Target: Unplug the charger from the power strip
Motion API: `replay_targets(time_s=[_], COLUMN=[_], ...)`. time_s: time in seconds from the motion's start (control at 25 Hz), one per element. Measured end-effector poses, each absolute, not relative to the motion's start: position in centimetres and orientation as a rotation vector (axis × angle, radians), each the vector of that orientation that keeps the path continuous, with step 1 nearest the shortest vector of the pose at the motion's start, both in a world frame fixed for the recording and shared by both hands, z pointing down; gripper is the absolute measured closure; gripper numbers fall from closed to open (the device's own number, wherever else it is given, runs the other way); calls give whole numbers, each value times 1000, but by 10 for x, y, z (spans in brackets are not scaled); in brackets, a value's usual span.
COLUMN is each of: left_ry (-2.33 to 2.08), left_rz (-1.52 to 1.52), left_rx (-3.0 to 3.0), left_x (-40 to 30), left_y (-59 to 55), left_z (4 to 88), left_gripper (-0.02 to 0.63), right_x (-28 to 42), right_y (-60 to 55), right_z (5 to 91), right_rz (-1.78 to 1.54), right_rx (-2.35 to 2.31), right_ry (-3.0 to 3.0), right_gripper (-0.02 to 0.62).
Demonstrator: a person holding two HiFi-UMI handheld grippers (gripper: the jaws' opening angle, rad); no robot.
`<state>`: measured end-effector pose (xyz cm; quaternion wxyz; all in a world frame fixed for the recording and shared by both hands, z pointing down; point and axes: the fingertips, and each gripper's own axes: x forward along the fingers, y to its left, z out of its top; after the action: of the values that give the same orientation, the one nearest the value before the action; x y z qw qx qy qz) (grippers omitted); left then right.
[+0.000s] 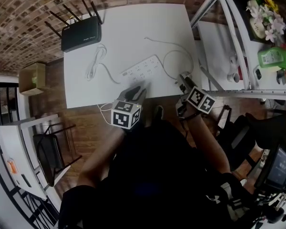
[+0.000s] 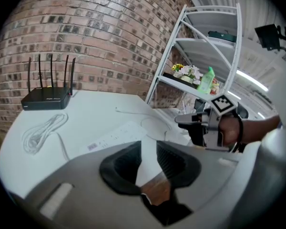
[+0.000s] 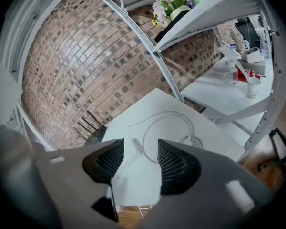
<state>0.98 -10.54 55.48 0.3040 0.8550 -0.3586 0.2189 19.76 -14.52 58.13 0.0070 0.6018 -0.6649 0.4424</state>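
Observation:
The white power strip [image 1: 142, 69] lies flat near the middle of the white table [image 1: 133, 23]. A thin white cable [image 1: 177, 56] curls in a loop to its right; its near end forms a small white lump [image 3: 194, 140] on the table, apart from the strip. No plug shows in the strip's sockets. My left gripper [image 1: 137, 90] hovers over the table's front edge just below the strip, jaws open and empty [image 2: 148, 156]. My right gripper [image 1: 182, 80] is raised at the front right by the cable loop, open with nothing between its fingers [image 3: 140, 159].
A black router [image 1: 81, 35] with antennas stands at the far left corner, a coiled white cord [image 1: 92, 66] in front of it. A white metal shelf unit [image 1: 238, 42] with flowers and a green bottle [image 1: 274, 57] flanks the table's right. A cardboard box [image 1: 32, 78] sits on the floor at left.

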Motion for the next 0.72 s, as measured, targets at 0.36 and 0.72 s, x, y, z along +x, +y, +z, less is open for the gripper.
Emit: replay_targets(time_s=[0.36, 0.72], left_ry=[-984, -999], left_rz=[425, 305], left_rx=[2274, 2334], left_x=[5, 4], left_y=[-112, -116], left_z=[516, 472], left_gripper=[508, 512], right_x=[150, 98], right_y=[-157, -153], right_z=[523, 470], right_rz=[1324, 1017], right_rx=[1762, 1492], right_ry=[-2333, -2605], right_gripper=[473, 577])
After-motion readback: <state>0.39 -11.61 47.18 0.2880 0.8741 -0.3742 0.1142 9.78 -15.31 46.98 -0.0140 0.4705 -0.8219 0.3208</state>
